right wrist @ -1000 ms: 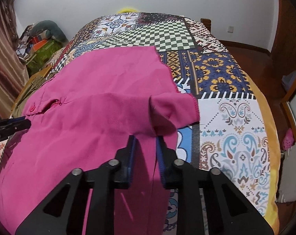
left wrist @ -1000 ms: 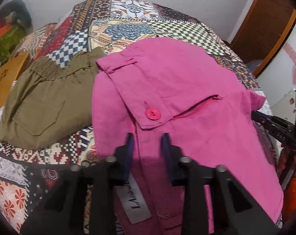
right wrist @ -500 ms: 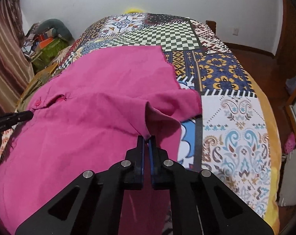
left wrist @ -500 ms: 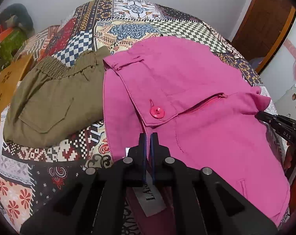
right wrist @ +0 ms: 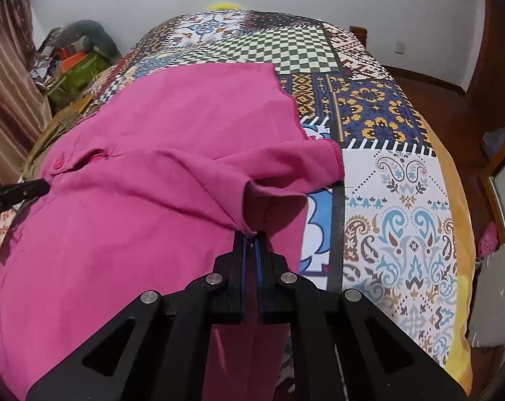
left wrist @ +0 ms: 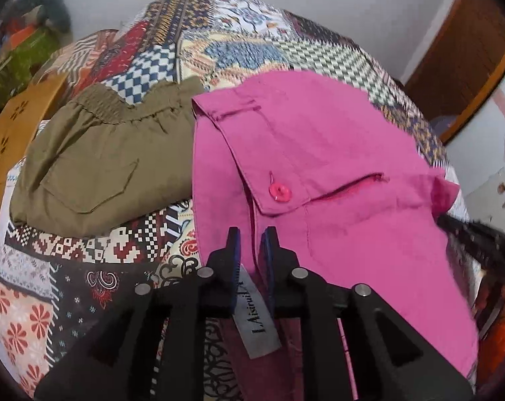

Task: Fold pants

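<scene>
Left wrist view: I have the left gripper (left wrist: pixel 250 234) at the waistband end of the pink pants (left wrist: pixel 336 173), which lie on the bed (left wrist: pixel 85 267) with the button (left wrist: pixel 280 192) just ahead of the jaws. The jaws have just been opening and now stand slightly apart, with waistband cloth and a white label (left wrist: pixel 257 320) between them; I cannot tell whether the pads press on it. Olive shorts (left wrist: pixel 95 163) lie beside the pants, toward the bed's left edge.

Right wrist view: the right gripper (right wrist: pixel 251 234) has its jaws clamped on a raised fold of the pants near the leg hems. The long axis of the pants runs across the bed from my left gripper to my right. I judge that the coming fold depends on both ends lifting together along that axis.
</scene>
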The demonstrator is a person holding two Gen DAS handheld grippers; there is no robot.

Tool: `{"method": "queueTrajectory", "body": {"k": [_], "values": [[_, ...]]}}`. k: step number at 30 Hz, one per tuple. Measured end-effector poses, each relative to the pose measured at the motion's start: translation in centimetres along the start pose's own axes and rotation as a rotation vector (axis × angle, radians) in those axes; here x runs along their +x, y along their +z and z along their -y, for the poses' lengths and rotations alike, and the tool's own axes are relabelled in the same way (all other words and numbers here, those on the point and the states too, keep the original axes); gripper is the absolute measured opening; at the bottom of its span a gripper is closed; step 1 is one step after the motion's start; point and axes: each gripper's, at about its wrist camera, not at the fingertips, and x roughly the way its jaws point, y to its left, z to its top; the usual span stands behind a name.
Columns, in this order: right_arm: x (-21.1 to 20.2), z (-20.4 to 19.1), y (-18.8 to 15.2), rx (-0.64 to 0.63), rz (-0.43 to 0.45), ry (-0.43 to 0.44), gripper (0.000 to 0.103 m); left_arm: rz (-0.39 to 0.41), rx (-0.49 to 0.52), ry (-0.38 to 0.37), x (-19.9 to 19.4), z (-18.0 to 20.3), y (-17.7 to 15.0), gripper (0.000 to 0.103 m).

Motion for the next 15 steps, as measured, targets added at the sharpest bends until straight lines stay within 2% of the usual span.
{"method": "queueTrajectory", "body": {"k": [7,9,10,13,15], "values": [[-3.1,0.3,0.7,0.039,0.044,0.014,0.007,0.062,0.026,0.030,-2.7,0.9,0.9,0.034],[-4.1,0.4,1.1,0.046,0.071,0.016,0.010,0.091,0.045,0.047,-3.8,1.2,1.5,0.049],[-4.7,0.4,1.4,0.047,0.088,0.014,0.011,0.111,0.052,0.056,-4.3,1.3,1.7,0.052],[-5.8,0.3,2.2,0.046,0.133,0.001,0.026,0.147,0.068,0.082,-5.2,1.3,2.8,0.054],[-6.4,0.3,2.7,0.046,0.169,-0.006,0.042,0.156,0.069,0.090,-5.5,1.1,3.8,0.054]]}}
